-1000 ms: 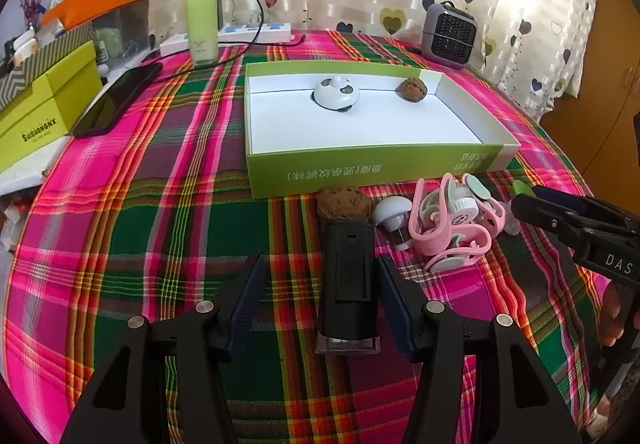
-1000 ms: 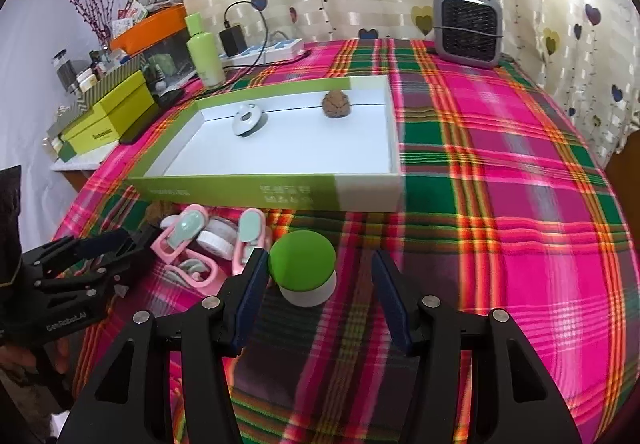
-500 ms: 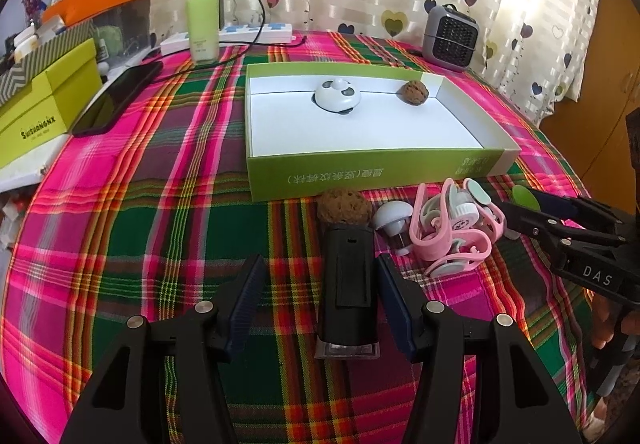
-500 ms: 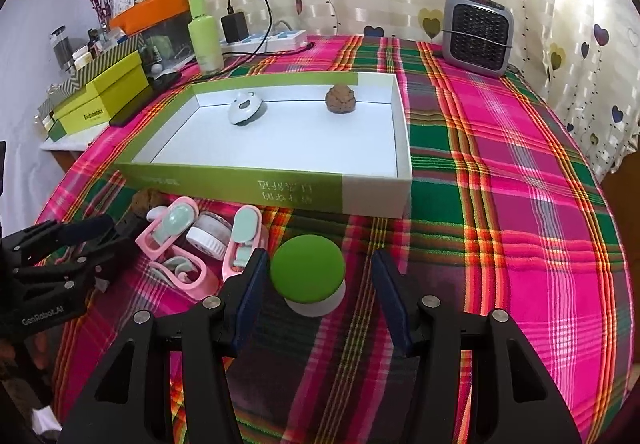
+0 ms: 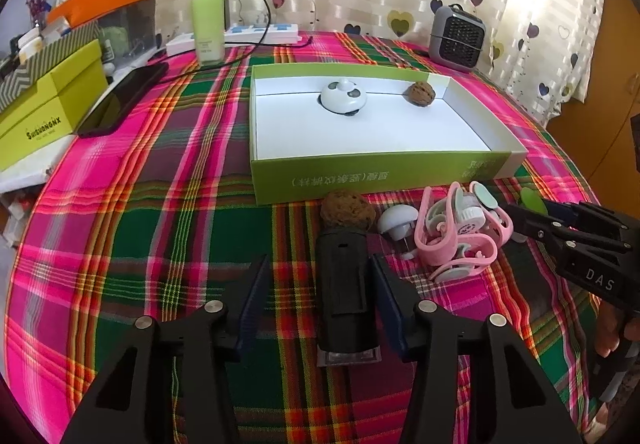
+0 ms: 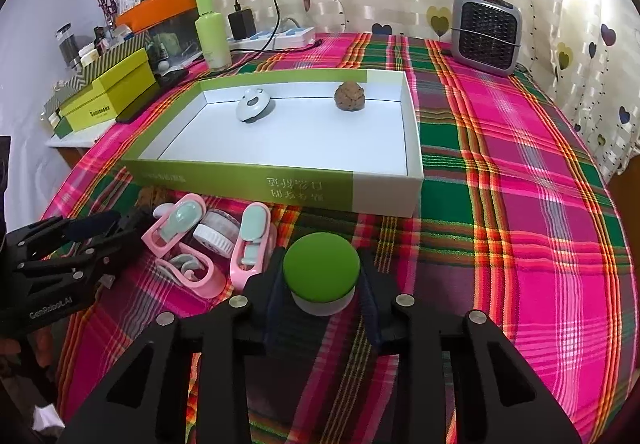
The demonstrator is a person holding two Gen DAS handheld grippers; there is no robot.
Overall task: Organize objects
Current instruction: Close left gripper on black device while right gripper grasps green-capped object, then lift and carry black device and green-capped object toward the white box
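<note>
While left gripper (image 5: 320, 292) straddles black device (image 5: 344, 280), right view shows green-capped jar (image 6: 321, 276) clamped

Two low, close wrist views face the curtained far edge of the plaid-covered table (image 5: 168, 172), the left from the near edge's middle, the right from further right, both sharing the green tray (image 5: 372, 176) (image 6: 280, 184) and heater (image 5: 458, 38) (image 6: 486, 32).

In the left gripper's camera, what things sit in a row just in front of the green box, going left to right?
Brown walnut → white mushroom-shaped thing → pink clip bundle → the right gripper.
</note>
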